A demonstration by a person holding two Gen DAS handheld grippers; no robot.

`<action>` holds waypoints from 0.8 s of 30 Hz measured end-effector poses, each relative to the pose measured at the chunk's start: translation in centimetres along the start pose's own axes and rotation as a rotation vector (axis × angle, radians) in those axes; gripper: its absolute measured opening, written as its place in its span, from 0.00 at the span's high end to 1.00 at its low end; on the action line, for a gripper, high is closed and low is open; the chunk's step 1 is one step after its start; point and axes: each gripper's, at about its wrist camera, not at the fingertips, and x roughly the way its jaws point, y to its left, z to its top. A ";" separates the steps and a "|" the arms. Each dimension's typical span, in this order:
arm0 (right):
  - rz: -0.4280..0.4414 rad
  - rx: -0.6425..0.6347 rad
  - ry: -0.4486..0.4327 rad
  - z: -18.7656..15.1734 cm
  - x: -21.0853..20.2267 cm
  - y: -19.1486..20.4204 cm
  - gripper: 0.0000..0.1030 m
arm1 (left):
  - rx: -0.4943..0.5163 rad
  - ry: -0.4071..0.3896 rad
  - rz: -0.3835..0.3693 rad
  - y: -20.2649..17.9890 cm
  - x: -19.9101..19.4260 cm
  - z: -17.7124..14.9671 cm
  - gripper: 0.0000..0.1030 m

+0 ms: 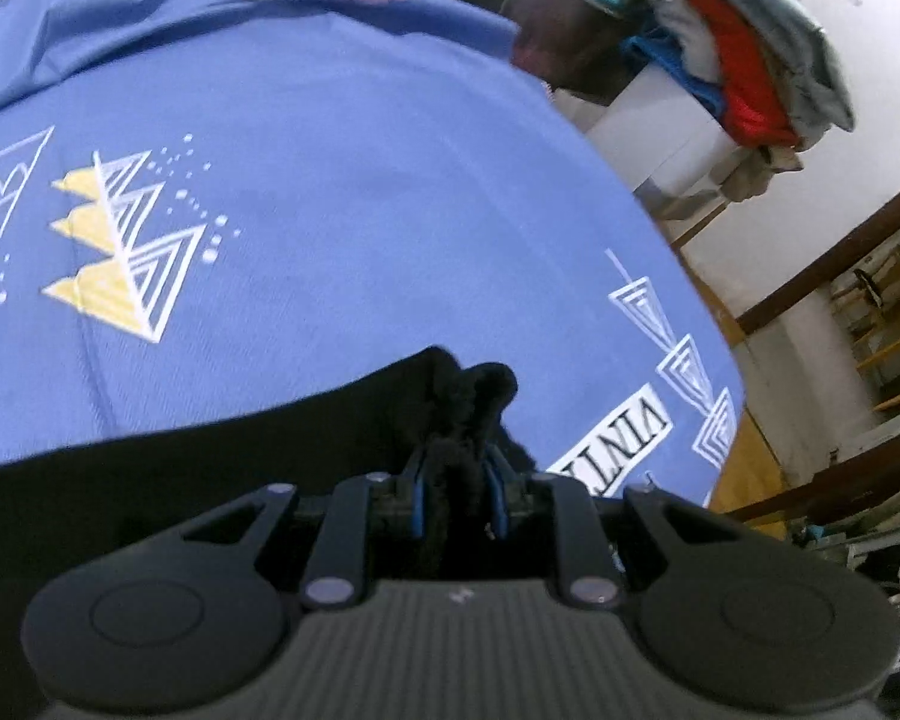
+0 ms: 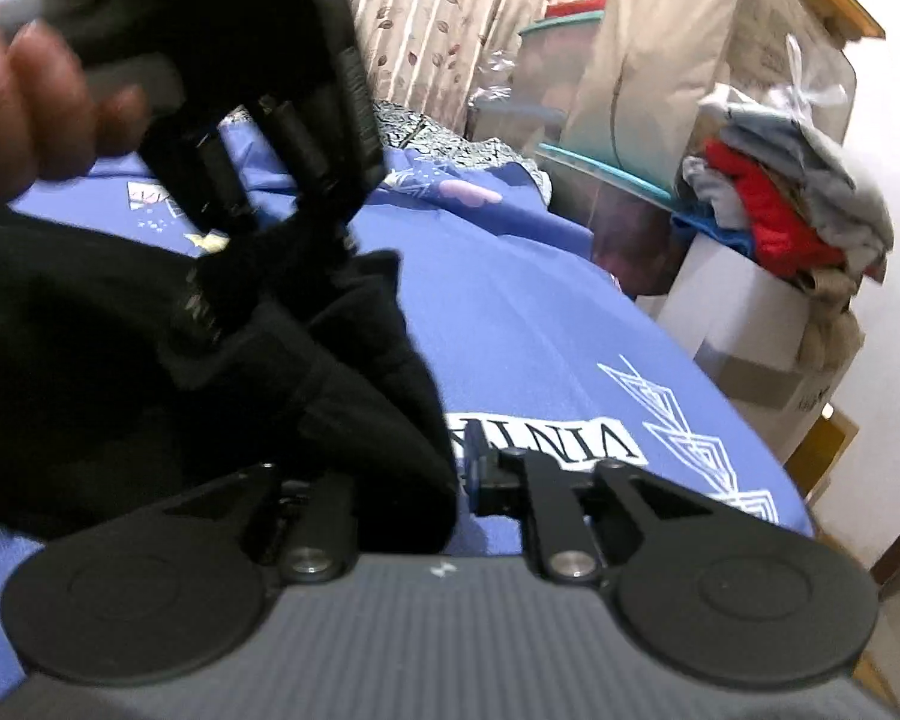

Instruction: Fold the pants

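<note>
The black pants (image 1: 150,480) hang over the blue patterned sheet (image 1: 330,210). My left gripper (image 1: 457,480) is shut on a bunched edge of the pants, which pokes up between its blue-lined fingers. In the right wrist view the left gripper (image 2: 258,138) shows at upper left, held by a hand, with the pants (image 2: 180,372) hanging from it. My right gripper (image 2: 450,468) sits at the pants' lower edge; black cloth hides its left finger, the right finger (image 2: 477,456) shows, and I cannot tell whether it grips.
A stack of folded clothes (image 2: 780,204) sits on a white box (image 2: 738,324) past the bed's right edge. Plastic tubs and a paper bag (image 2: 660,60) stand behind. A curtain (image 2: 450,18) hangs at the back. Wooden shelves (image 1: 882,330) stand at right.
</note>
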 end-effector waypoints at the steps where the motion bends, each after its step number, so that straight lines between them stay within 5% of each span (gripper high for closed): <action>1: 0.000 0.011 -0.001 0.2 0.1 -0.5 0.68 | -0.001 0.000 0.004 0.1 0.1 0.0 0.83; 11: 0.122 0.015 -0.022 0.5 -0.5 -1.0 0.56 | 0.022 -0.008 0.031 -0.4 0.2 -0.1 0.81; 16: 0.113 0.017 -0.022 1.3 0.3 -0.4 0.53 | 0.028 -0.007 0.048 -0.5 0.2 -0.1 0.80; 18: 0.130 0.052 -0.016 1.7 0.5 -0.8 0.55 | 0.032 -0.008 0.054 -0.5 0.1 -0.1 0.80; 24: 0.167 0.134 -0.002 2.2 1.0 -2.1 0.83 | 0.038 -0.007 0.059 -0.7 0.2 -0.1 0.79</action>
